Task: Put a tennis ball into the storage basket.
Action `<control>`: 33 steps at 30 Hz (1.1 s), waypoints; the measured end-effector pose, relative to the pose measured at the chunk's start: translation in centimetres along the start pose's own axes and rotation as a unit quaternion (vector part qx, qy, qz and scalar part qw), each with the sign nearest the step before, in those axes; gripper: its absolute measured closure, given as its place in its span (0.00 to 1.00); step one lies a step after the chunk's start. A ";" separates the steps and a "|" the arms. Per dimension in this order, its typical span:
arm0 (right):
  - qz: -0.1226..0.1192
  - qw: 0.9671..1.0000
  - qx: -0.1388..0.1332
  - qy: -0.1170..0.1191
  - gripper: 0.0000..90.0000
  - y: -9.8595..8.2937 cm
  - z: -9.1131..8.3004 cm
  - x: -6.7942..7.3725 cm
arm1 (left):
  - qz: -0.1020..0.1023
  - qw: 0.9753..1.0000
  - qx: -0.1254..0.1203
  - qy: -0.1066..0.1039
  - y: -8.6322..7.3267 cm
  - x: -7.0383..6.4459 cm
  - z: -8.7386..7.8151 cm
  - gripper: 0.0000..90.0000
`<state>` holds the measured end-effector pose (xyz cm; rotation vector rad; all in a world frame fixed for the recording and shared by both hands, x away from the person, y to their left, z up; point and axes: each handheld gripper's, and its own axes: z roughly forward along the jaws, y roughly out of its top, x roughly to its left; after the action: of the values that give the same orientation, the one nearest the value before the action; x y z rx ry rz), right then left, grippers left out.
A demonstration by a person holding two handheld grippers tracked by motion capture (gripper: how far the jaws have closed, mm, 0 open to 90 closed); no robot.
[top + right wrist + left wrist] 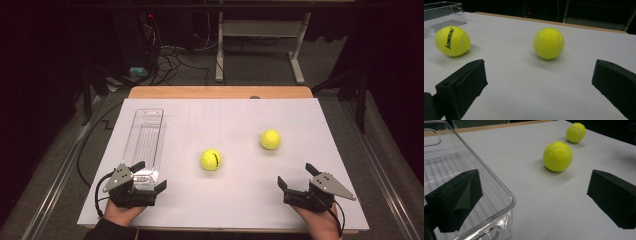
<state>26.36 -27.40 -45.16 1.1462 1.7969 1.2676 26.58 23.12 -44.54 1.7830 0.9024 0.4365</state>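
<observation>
so both my hand-held grippers, left hand-held gripper (147,176) and right hand-held gripper (296,176), sit wide apart. i think the near ball (211,159) is light, fuzzy, a bit squishy; i'd squeeze its round middle.

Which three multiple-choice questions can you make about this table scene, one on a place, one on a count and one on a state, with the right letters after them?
1. Where does the clear tray lie?
A. at the table's left side
B. at its right side
C. between the balls

2. How many yellow balls lie on the table?
A. one
B. two
C. four

3. How does the right gripper stand?
A. shut on a ball
B. shut and holding nothing
C. open and holding nothing

Key: 1 A, the tray lies in front of the left gripper. 2 B, a near ball and a far ball. 3 C, its jaws stand wide apart over bare table.
</observation>
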 end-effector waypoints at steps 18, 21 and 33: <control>-0.004 1.000 0.004 -0.002 0.00 -0.1 0.2 0.1 | -0.001 1.000 -0.002 -0.003 0.0 0.0 0.0 0.01; -0.004 1.000 0.004 -0.002 0.00 -0.1 0.2 0.1 | 0.000 1.000 -0.001 -0.008 0.0 -0.1 0.1 0.02; -0.006 1.000 0.006 0.000 0.00 -0.1 0.3 0.3 | 0.018 0.999 0.009 -0.032 0.3 -2.0 1.2 0.02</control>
<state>26.47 -27.05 -45.39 1.1403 1.8109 1.2530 26.24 20.77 -44.47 1.8210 0.8334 0.3936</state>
